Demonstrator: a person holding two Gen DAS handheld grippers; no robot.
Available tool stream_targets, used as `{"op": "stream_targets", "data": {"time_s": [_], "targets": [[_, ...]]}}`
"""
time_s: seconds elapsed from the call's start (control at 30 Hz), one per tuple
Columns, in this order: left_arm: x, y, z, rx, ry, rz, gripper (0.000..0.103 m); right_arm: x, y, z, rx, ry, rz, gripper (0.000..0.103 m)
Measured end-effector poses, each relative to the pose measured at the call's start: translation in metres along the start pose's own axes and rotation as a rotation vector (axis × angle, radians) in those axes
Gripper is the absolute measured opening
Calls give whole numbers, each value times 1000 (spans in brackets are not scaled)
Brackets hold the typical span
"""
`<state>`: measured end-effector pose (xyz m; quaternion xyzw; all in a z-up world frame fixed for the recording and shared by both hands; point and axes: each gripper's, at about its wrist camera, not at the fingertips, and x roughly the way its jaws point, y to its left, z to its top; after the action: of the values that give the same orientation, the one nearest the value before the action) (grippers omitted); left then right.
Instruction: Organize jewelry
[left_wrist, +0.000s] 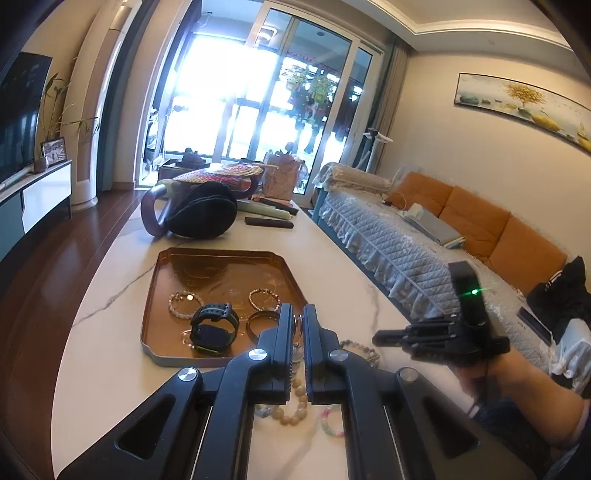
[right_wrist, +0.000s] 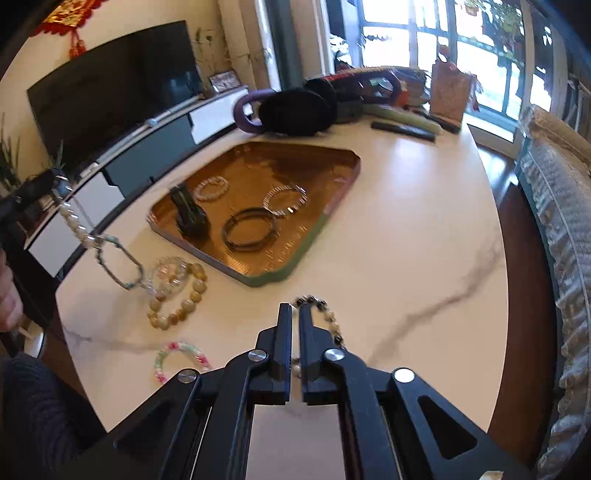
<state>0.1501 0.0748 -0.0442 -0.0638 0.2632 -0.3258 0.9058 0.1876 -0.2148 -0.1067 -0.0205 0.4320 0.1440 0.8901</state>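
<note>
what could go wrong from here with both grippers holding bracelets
1. The pearl chain hanging from the left gripper seems snagged with the clear bracelet; lifting may drag it and the amber beads along.
2. The right gripper pinches only one side of the dark bead bracelet, so it could slip off before reaching the tray.

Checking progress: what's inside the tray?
In the tray: a watch, a dark bangle and two beaded bracelets. In the left view the jaws cover its near corner.
</note>
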Motion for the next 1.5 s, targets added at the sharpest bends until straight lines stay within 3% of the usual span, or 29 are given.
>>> {"op": "stream_targets", "data": {"time_s": [0.03, 0.1, 0.17, 0.3, 0.43, 0.57, 0.63, 0.7, 0.8, 1.0, 1.13, 1.2, 1.33, 1.4, 1.5], "targets": [[0, 0, 0, 1, -1, 2, 5, 3, -3, -1, 8, 19, -4, 11], [-1, -1, 0, 9, -2, 2, 5, 7, -9, -3, 15, 40, -10, 31], [-3, -2, 0, 15, -5, 3, 5, 12, -9, -6, 2, 64, -16, 41], [-4, -1, 1, 8, -11, -1, 5, 24, -6, -11, -21, 109, -17, 42], [-7, 3, 2, -19, -16, -15, 5, 26, 13, -12, -95, 91, 3, 42], [4, 17, -4, -68, 26, -15, 5, 41, 26, -16, -148, 141, -25, 43], [12, 25, -10, -81, 69, 18, 5, 41, 29, -15, -158, 138, -20, 38], [19, 34, -18, -89, 110, 50, 5, 41, 29, -13, -160, 138, -19, 8], [27, 49, -28, -121, 162, 77, 5, 42, 27, -11, -142, 146, -14, 7], [27, 73, -40, -183, 203, 119, 5, 16, 35, 0, -150, 25, 4, 7], [24, 74, -42, -233, 198, 51, 5, -1, 39, 4, -134, -30, 23, 7], [21, 62, -40, -207, 179, 13, 5, -12, 43, 6, -129, -72, 29, 7], [45, 56, -56, -163, 308, 125, 7, -34, 53, 11, -118, -150, 80, 7], [45, 64, -56, -196, 307, 119, 8, -43, 59, 13, -131, -184, 102, 7], [46, 71, -61, -206, 336, 190, 12, -50, 68, 13, -159, -207, 116, 7]]}}
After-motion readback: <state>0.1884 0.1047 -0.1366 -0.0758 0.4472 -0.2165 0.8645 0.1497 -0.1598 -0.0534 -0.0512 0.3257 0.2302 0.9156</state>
